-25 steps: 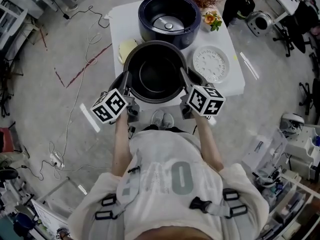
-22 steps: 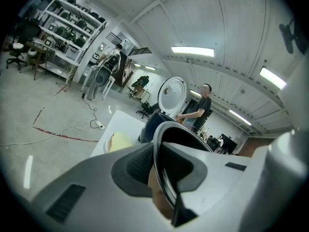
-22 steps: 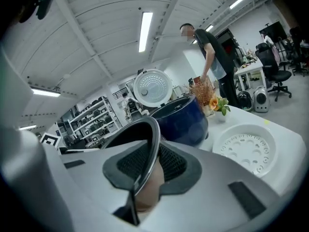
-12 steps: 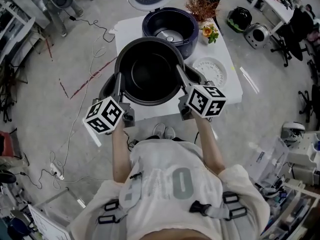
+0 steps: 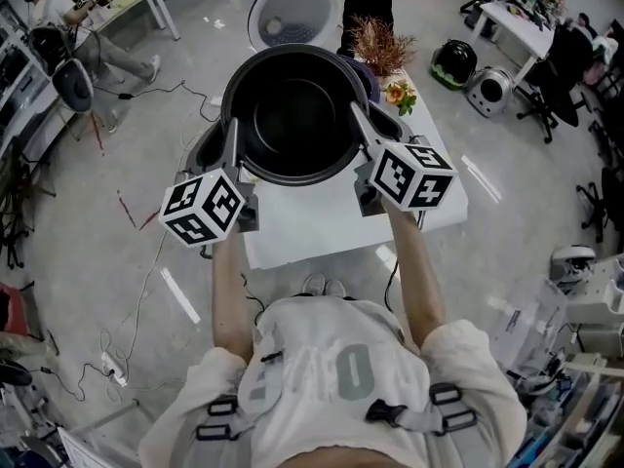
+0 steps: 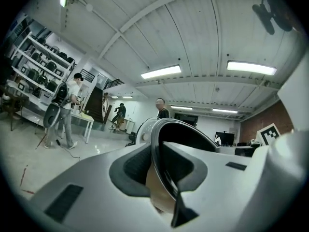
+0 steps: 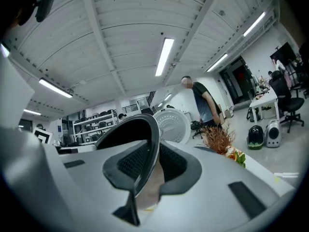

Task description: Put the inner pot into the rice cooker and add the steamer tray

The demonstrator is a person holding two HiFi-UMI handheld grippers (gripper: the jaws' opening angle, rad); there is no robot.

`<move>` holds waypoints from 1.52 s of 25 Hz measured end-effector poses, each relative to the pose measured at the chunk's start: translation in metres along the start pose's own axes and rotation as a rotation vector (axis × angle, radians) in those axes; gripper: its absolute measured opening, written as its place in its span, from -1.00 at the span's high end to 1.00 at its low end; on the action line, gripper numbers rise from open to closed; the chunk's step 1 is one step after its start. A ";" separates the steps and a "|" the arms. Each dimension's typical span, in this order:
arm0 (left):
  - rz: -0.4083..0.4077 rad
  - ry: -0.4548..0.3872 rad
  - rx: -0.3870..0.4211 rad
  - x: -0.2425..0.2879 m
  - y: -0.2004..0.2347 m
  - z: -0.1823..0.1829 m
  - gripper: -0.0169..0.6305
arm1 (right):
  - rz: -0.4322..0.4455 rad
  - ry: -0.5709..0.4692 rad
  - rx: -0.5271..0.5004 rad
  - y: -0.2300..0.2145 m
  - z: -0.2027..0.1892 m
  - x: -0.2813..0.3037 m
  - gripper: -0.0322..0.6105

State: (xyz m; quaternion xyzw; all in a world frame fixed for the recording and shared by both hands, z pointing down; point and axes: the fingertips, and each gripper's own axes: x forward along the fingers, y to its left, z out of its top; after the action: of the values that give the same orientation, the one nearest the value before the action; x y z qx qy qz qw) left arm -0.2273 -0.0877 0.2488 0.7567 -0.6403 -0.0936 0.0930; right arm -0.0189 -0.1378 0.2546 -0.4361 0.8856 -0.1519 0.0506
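Dark, smooth, round inner pot (image 5: 292,115) pinched at opposite edges (thin lip) by left gripper (image 5: 232,144) and right gripper (image 5: 357,120), clear above white table (image 5: 322,222).

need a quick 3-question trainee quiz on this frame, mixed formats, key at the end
1. True or false: the left claw and the right claw each clamp the rim of the inner pot.
2. Where is the pot? A seated in the cooker; B held in the air over the table; C on the floor.
3. Fill in: the pot's inside is ____.
Key: 1 true; 2 B; 3 empty.
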 end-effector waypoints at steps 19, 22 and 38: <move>-0.155 0.076 0.099 0.122 -0.011 0.000 0.73 | -0.240 -0.022 -0.046 -0.067 0.029 0.040 0.63; -0.151 0.088 0.118 0.140 -0.019 -0.007 0.73 | -0.253 -0.012 -0.047 -0.088 0.029 0.045 0.63; -0.055 0.217 0.154 0.224 -0.010 -0.061 0.72 | -0.230 0.115 0.043 -0.172 -0.002 0.108 0.62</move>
State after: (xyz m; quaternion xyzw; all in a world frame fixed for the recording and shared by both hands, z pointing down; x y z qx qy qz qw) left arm -0.1649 -0.3060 0.3003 0.7846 -0.6107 0.0358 0.1006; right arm 0.0441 -0.3211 0.3153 -0.5241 0.8277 -0.2005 -0.0088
